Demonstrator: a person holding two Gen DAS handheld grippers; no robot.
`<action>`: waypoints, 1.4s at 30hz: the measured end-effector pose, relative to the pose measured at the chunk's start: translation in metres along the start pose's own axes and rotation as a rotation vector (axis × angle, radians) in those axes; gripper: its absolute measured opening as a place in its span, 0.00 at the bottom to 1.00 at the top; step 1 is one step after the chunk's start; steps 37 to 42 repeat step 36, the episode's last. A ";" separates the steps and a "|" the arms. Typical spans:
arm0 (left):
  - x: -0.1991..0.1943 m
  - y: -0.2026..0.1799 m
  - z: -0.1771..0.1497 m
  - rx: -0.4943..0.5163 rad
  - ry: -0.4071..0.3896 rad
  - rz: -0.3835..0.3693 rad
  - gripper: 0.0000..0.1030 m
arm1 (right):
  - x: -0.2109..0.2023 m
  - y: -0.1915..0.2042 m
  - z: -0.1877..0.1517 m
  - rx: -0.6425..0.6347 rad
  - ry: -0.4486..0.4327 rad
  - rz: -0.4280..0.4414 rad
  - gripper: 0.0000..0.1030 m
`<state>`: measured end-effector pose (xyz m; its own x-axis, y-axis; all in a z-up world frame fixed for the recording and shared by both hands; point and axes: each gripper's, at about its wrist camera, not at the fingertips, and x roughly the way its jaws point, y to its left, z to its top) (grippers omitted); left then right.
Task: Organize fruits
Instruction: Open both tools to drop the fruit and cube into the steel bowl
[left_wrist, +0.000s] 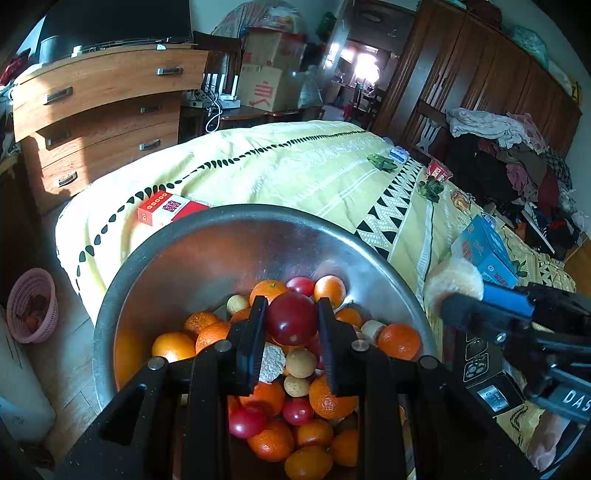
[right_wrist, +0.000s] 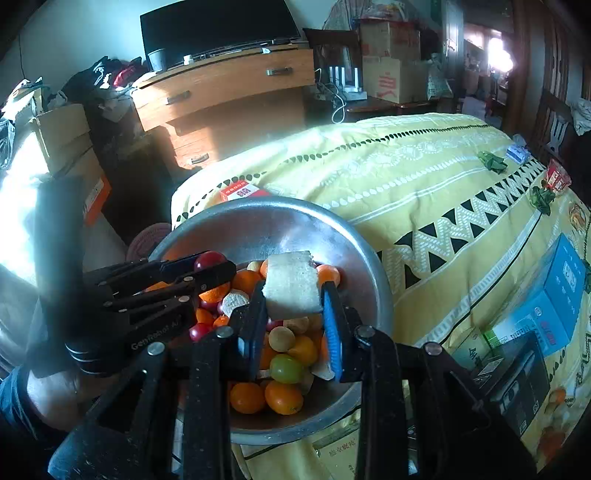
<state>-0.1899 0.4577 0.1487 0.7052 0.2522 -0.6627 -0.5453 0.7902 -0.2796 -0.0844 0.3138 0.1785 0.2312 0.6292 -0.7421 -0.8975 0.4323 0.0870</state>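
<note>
Now, left wrist view:
Left tool (left_wrist: 291, 314): it is closed on a dark red round fruit (left_wrist: 291, 322), held just above the pile.
Metal bowl (left_wrist: 207, 258): it sits at the near end of the bed (left_wrist: 295, 166), full of oranges (left_wrist: 399, 340), small red fruits (left_wrist: 246, 421) and pale round ones (left_wrist: 301, 362).
Right tool (left_wrist: 458, 299): it comes in from the right edge, gripping a pale spongy chunk (left_wrist: 456, 278) beside the bowl's rim.
Red box (left_wrist: 168, 211): it lies on the bed just behind the bowl.

Right wrist view:
Right tool (right_wrist: 293, 306): it is closed on the pale chunk (right_wrist: 291, 284), held over the bowl (right_wrist: 362, 266).
Left tool (right_wrist: 218, 267): it reaches in from the left with the red fruit (right_wrist: 209, 259) between its fingers.
Green fruit (right_wrist: 286, 368): it rests in the pile near the bowl's front.
Blue box (right_wrist: 554, 306): it lies on the bed near the right edge.
</note>
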 end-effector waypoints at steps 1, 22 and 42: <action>0.001 -0.001 0.000 0.000 0.002 -0.001 0.26 | 0.004 0.002 0.001 0.001 0.007 -0.003 0.28; -0.038 -0.029 0.013 -0.016 -0.098 0.172 0.97 | -0.031 0.004 -0.001 0.010 -0.078 -0.059 0.70; -0.086 -0.149 0.000 0.093 -0.248 0.074 1.00 | -0.151 -0.046 -0.066 0.125 -0.218 -0.215 0.76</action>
